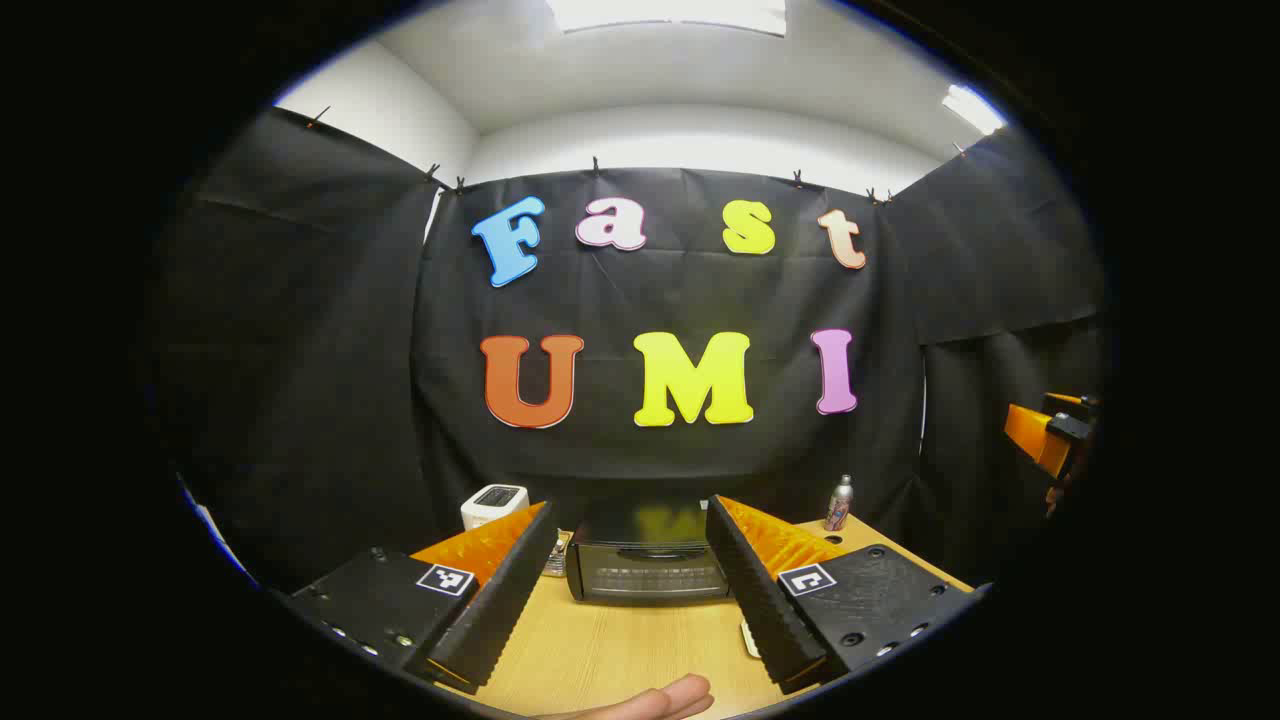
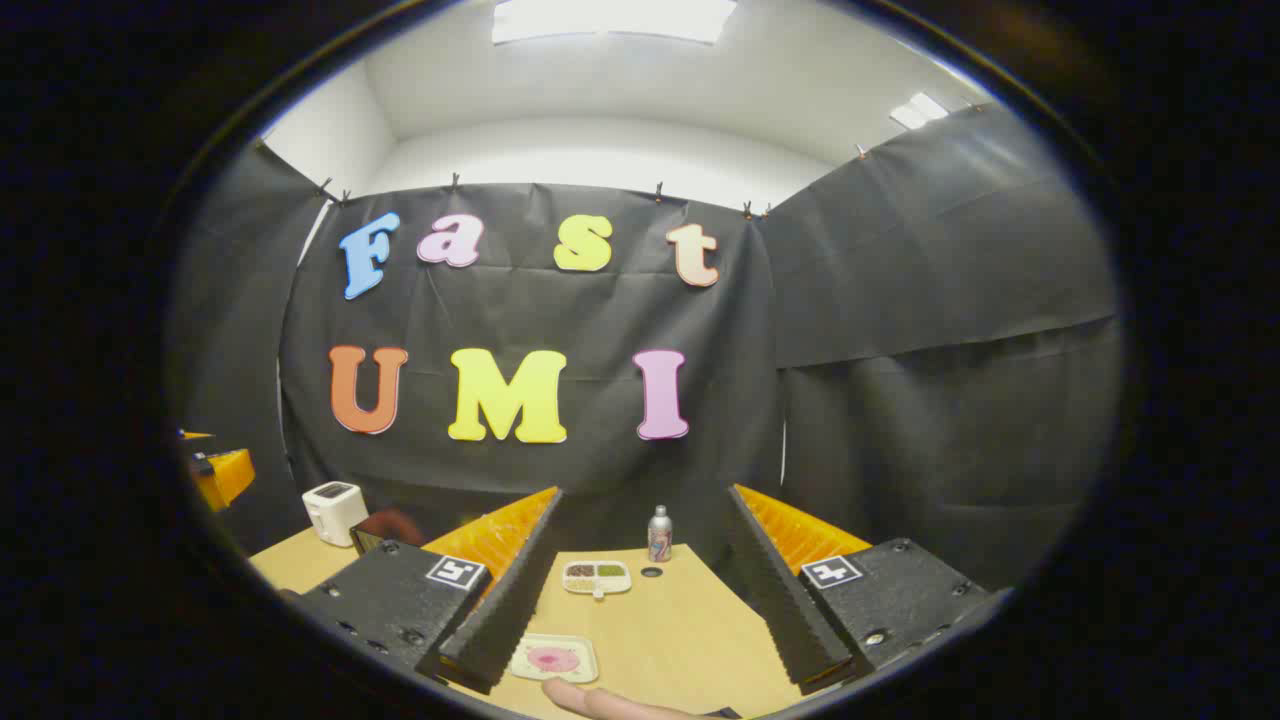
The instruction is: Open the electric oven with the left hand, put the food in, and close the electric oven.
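Note:
The black electric oven (image 1: 645, 570) stands on the wooden table with its door closed, straight ahead between my left gripper's fingers. My left gripper (image 1: 630, 506) is open, empty and short of the oven. In the right gripper view a pale tray with pink food (image 2: 553, 658) lies on the table near the bottom, by the inner left finger. My right gripper (image 2: 645, 492) is open above the table with nothing in it. The other gripper shows at the right edge (image 1: 1045, 435) of the left gripper view and at the left edge (image 2: 220, 470) of the right gripper view.
A white toaster (image 1: 493, 505) sits left of the oven, also seen as the toaster (image 2: 333, 510). A small bottle (image 2: 659, 535) and a compartment dish (image 2: 596, 576) stand farther back. A person's finger (image 2: 600, 700) shows at the bottom. The table (image 1: 620, 650) is wooden.

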